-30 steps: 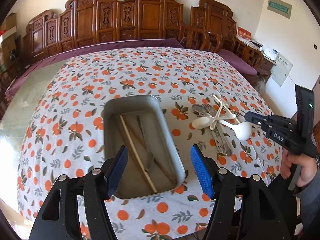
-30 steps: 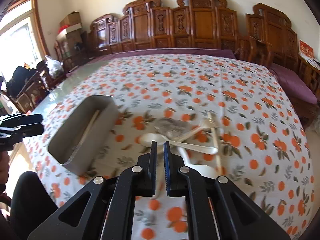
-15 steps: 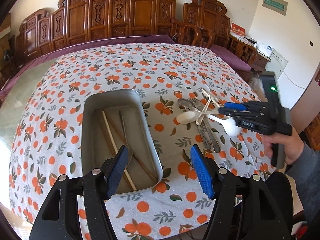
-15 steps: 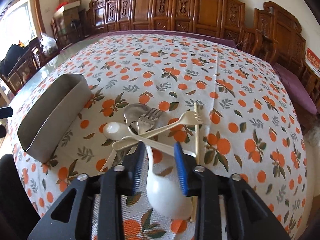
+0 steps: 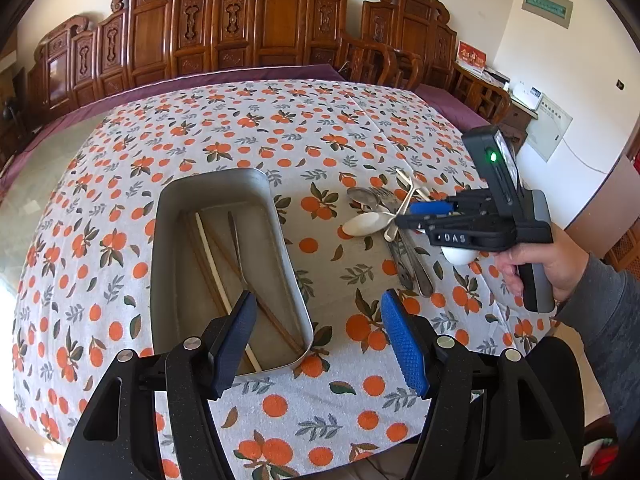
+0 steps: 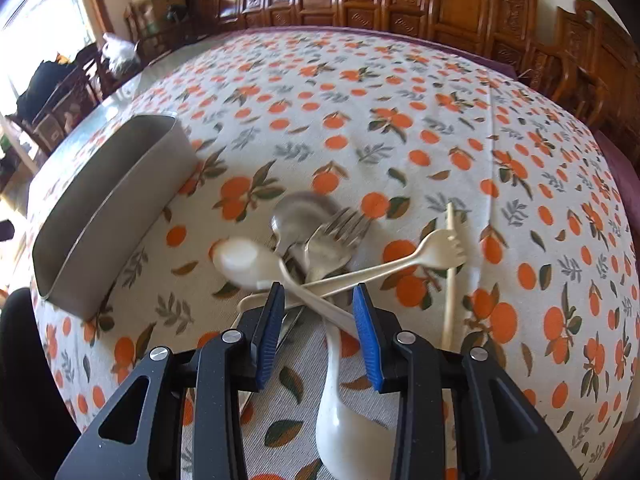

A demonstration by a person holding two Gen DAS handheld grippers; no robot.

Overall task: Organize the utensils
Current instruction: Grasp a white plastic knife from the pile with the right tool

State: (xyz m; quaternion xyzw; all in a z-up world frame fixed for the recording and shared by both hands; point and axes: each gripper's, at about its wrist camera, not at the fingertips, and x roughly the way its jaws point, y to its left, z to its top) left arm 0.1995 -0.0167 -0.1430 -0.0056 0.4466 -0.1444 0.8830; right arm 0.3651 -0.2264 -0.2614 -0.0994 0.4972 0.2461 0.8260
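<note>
A pile of utensils lies on the orange-print tablecloth: a metal spoon, a metal fork, a cream plastic fork, two white spoons and a pale chopstick. My right gripper is open low over the pile. The crossed cream and white handles lie between its blue pads, which stand apart from them. The grey metal tray holds a white chopstick, brown chopsticks and a slim metal utensil. My left gripper hangs open and empty over the tray's near right corner.
In the left wrist view a hand holds the right gripper over the pile, right of the tray. Carved wooden chairs line the table's far side. The tray's outer wall stands left of the pile.
The right gripper went from shut to open and came down and closer onto the utensil pile. The left gripper shifted only slightly near the tray.
</note>
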